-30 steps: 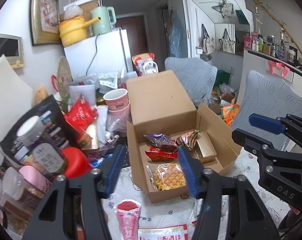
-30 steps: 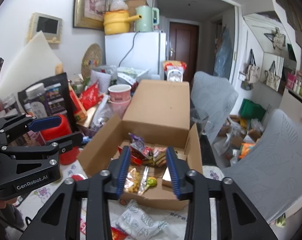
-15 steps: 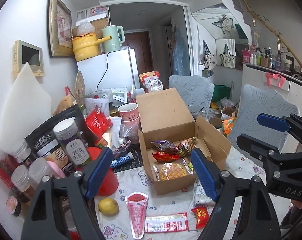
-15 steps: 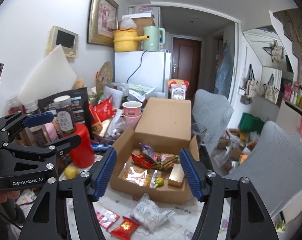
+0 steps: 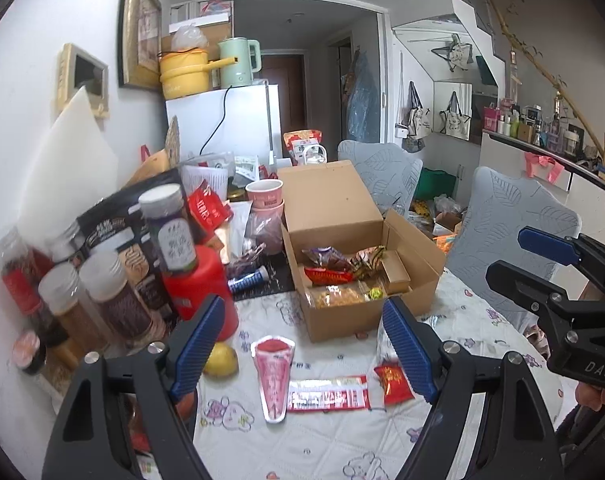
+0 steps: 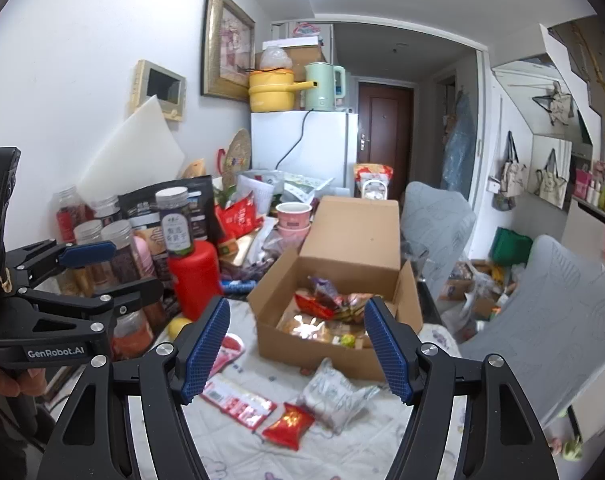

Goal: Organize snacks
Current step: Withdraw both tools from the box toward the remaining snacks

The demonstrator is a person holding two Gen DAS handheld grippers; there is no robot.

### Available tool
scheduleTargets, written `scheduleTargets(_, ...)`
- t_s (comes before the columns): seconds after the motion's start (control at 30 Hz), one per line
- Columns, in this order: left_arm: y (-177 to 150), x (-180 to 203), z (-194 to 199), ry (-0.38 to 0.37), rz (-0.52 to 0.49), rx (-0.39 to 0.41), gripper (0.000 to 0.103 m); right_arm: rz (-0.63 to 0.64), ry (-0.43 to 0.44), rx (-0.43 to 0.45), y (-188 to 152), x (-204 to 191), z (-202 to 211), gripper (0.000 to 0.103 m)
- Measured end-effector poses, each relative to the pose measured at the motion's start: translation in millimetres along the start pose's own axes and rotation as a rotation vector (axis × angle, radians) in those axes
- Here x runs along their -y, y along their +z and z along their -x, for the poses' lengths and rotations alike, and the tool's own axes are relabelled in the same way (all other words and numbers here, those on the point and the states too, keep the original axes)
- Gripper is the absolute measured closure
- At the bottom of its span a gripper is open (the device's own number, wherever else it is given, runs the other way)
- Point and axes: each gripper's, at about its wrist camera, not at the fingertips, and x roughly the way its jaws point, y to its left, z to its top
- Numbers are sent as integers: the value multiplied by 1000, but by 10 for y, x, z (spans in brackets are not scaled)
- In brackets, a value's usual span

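An open cardboard box (image 5: 418, 254) (image 6: 314, 350) holding several snack packets stands on the white patterned tablecloth. Loose snacks lie in front of it: a pink cone packet (image 5: 273, 376), a long red-white packet (image 5: 328, 394) (image 6: 238, 400), a small red packet (image 5: 392, 378) (image 6: 288, 426) and a silver-white bag (image 6: 334, 392). My left gripper (image 5: 302, 344) is open and empty above the loose snacks. My right gripper (image 6: 296, 348) is open and empty, back from the box. Each gripper shows at the edge of the other's view.
A red canister (image 5: 198, 284), several jars (image 5: 114, 300), a lemon (image 5: 221, 360) and black bags crowd the table's left side. Pink cups (image 5: 264, 196) stand behind the box. Grey chairs (image 5: 510, 224) stand to the right. A white fridge (image 5: 226, 124) is at the back.
Both grippers have opened wider and drawn back and up from the box, so the loose snacks on the cloth have come into view.
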Motion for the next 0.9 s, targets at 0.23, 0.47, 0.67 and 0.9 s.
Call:
scheduleTargets(0.23,-234,-69,43,0,2,-34,22,-3,11,-28,-212,-140,7,33)
scheduleTargets(0.47,-488,-88,-33,-37,10,-82,22,-15,31,-87,-484,-247,-112,33)
scheduleTargets(0.67,-695,-109,-183,-56,17,-132,22,-29,39,-144,-694,-271,-291,33)
scheduleTargets(0.9,-852,-173,-444,-69,47,-195,22,-60,42,-223,-918,-250,-581,33)
